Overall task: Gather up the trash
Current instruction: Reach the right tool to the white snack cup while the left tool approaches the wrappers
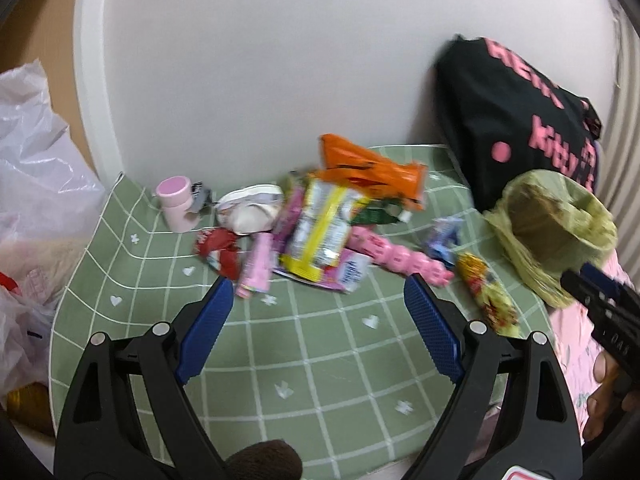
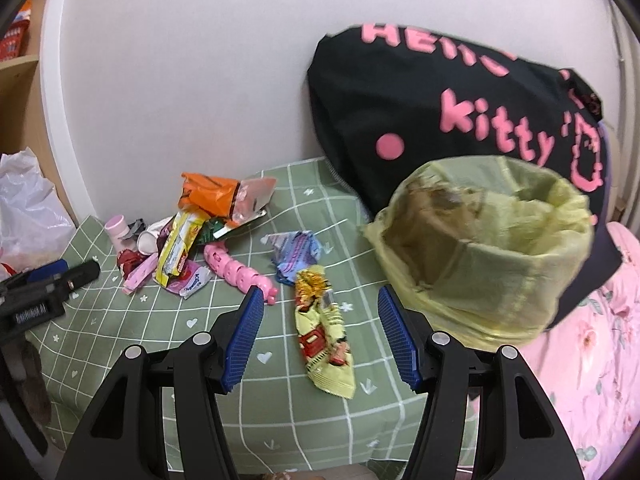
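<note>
A pile of snack wrappers (image 1: 320, 232) lies on the green checked cloth (image 1: 304, 344): an orange bag (image 1: 368, 168), a yellow-edged packet (image 1: 320, 228), a red wrapper (image 1: 218, 250) and a pink toy (image 1: 396, 256). My left gripper (image 1: 318, 288) hangs open just in front of the pile, holding nothing. My right gripper (image 2: 320, 300) is open above a yellow wrapper (image 2: 324, 340), with nothing between its fingers. A bin lined with a yellow-green bag (image 2: 492, 248) stands at the right. A blue-purple wrapper (image 2: 296, 254) lies beyond the yellow one.
A black bag with pink lettering (image 2: 460, 104) leans on the white wall behind the bin. A pink floral bedcover (image 2: 592, 360) lies at the right. White plastic bags (image 1: 36, 184) crowd the left edge. A small pink cup (image 1: 176, 200) stands at the back left.
</note>
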Motion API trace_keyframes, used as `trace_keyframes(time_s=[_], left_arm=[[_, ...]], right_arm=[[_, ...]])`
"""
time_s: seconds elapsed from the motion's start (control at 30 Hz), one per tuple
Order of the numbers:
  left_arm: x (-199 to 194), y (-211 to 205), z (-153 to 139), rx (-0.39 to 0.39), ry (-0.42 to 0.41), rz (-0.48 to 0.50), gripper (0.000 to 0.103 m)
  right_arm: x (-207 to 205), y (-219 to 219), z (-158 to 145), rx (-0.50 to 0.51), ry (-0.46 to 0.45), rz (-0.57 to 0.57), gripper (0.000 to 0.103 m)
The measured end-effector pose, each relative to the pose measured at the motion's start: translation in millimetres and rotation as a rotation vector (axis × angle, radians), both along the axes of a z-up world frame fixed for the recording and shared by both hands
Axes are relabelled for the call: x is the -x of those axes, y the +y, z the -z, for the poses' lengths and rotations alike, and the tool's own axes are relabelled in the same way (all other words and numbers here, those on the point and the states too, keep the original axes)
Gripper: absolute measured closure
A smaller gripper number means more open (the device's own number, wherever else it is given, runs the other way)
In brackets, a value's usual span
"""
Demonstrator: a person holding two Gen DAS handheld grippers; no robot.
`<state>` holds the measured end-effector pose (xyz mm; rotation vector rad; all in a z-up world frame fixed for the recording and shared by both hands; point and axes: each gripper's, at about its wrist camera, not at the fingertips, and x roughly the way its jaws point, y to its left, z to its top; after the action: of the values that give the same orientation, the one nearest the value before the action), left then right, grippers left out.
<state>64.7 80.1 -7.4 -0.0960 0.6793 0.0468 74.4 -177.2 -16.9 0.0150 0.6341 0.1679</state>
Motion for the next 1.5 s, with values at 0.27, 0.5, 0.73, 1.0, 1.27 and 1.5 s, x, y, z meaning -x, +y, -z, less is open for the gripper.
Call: trace_keyframes(time_s=[0.27, 0.5, 0.73, 1.0, 1.27, 1.5], left_arm=[[-48, 55, 9, 0.034, 0.025, -0.085, 0.019], [-108, 96, 19, 0.077, 0.029, -0.127, 0.011], [-135, 151, 48, 0.213, 0.07, -0.259, 0.011], [-160, 187, 81, 0.309, 0.155, -0.362, 0.035], [-177, 198, 93, 0.269, 0.23, -0.436, 0.07], [-138, 195, 91, 0.303, 0.254, -0.337, 0.102]], right_arm=[[-51, 22, 13, -0.016, 0.03, -0.04, 0.047], [-111, 54, -3, -0.037, 0.035, -0.106, 0.047], [-161, 94, -27, -0.025, 0.037, -0.162, 0.047], [-177, 105, -19, 0.064, 0.055, -0.198, 0.047], [-184, 101, -12, 0.107, 0.066, -0.246, 0.047], [-187, 129, -26, 0.071, 0.033, -0.373, 0.047]])
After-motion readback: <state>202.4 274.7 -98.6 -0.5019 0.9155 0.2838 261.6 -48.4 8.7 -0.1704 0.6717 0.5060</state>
